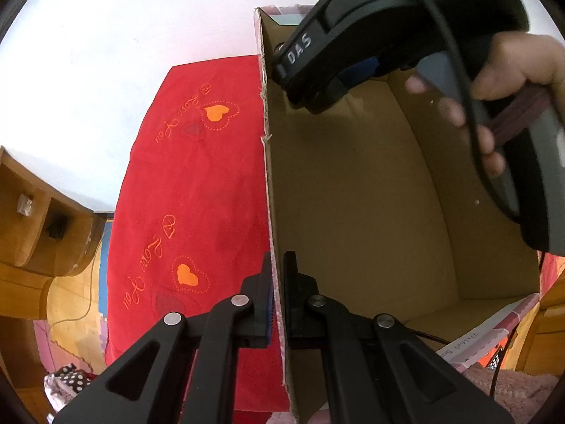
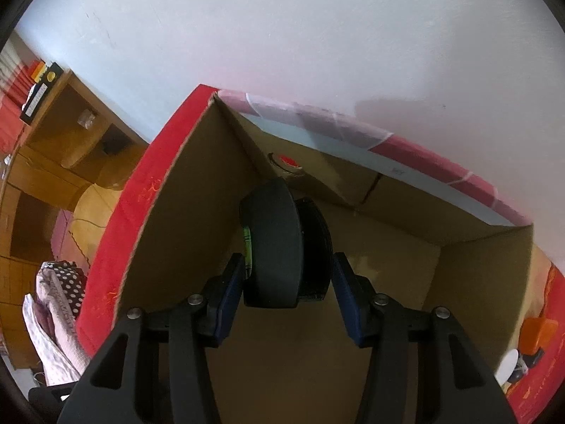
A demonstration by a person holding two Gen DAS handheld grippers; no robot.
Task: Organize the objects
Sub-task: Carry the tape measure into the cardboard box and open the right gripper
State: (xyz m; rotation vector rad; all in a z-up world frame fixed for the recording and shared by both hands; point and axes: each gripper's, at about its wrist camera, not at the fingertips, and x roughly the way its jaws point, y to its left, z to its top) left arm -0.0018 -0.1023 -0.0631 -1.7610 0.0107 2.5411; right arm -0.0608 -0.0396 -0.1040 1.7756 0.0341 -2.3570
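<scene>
Two tongs busy: left tongs (image 1: pixel 277 300) pinch cardboard box (image 1: pixel 353 183) wall; right tongs (image 2: pixel 287 282) clamp dark rounded wheel-like object (image 2: pixel 279 247).

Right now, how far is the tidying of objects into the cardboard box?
Done: a roll of tape already lies in the far corner of the brown cardboard box. In hand: the left tool pinches the box wall, while the right tool holds a dark round device inside the box, not yet released. Left: letting it go; an orange object sits outside on the red cloth.
</scene>
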